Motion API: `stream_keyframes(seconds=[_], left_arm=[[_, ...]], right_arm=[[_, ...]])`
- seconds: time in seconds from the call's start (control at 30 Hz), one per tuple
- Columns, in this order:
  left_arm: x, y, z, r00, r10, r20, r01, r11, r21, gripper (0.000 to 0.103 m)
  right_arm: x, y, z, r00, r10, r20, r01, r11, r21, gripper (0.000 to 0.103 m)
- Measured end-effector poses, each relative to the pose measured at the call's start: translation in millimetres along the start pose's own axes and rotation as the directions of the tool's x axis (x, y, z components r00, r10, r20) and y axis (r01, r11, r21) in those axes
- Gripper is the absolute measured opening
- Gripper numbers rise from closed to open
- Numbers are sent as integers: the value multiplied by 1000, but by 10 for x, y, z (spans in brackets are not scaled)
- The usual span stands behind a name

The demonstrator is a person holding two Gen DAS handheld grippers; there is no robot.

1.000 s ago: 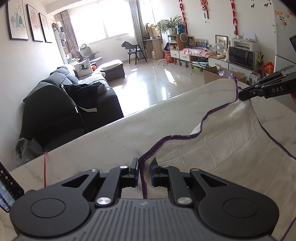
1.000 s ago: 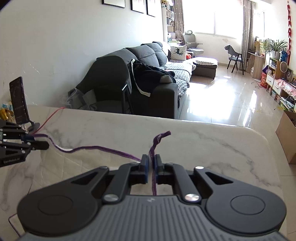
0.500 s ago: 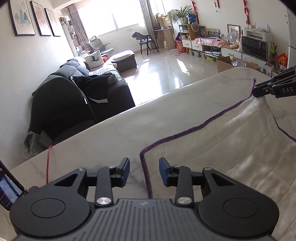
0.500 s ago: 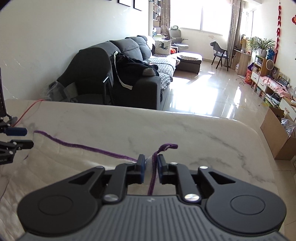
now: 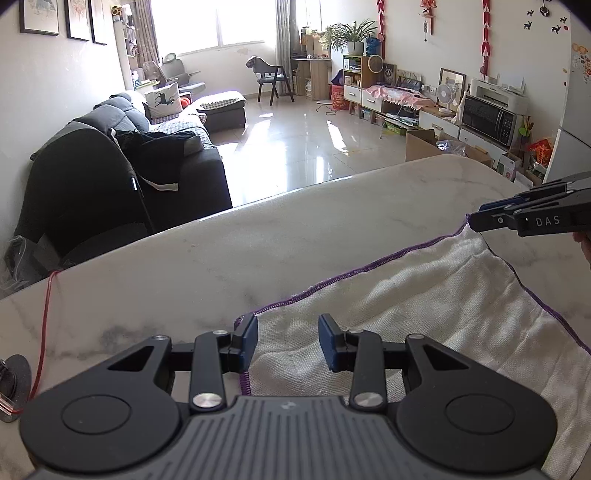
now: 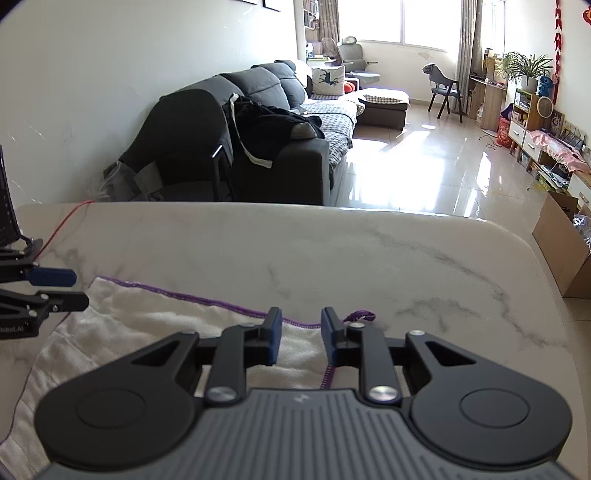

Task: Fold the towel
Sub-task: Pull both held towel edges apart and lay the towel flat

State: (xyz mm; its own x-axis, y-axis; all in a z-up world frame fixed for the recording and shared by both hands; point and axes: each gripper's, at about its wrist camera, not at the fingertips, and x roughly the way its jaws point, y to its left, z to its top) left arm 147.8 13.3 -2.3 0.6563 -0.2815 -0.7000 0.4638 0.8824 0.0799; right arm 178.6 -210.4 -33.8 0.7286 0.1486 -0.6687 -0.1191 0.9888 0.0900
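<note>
My left tongs point(image 5: 287, 343) and right tongs point(image 6: 301, 336) sit over the towel's point(image 5: 424, 306) two far corners; towel lies on the worktop point(image 5: 258, 254), sofa point(image 6: 258, 125) behind.

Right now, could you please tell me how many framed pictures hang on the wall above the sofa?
3 in the left wrist view, side by side at the top left: one, the next, and the last nearest the window. All are cropped by the frame's top edge, so more may be hidden.

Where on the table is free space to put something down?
Bare marble table lies between the towel's purple hem and the far edge, and right of the right gripper. The left corner is crowded: red cable, phone stand.
</note>
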Motion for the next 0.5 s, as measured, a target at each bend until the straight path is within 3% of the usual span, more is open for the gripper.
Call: stream_keyframes(seconds=[0.2,0.5], left_arm=[[192,65,-32,998,-48,-42,46,998,-35,37],[257,124,-92,999,6,-43,-9,998,-62,38]], right_arm=[[53,39,-45,999,4,-36,-5,1000,-11,27],[119,98,-60,998,11,-55,-13,1000,-22,31]])
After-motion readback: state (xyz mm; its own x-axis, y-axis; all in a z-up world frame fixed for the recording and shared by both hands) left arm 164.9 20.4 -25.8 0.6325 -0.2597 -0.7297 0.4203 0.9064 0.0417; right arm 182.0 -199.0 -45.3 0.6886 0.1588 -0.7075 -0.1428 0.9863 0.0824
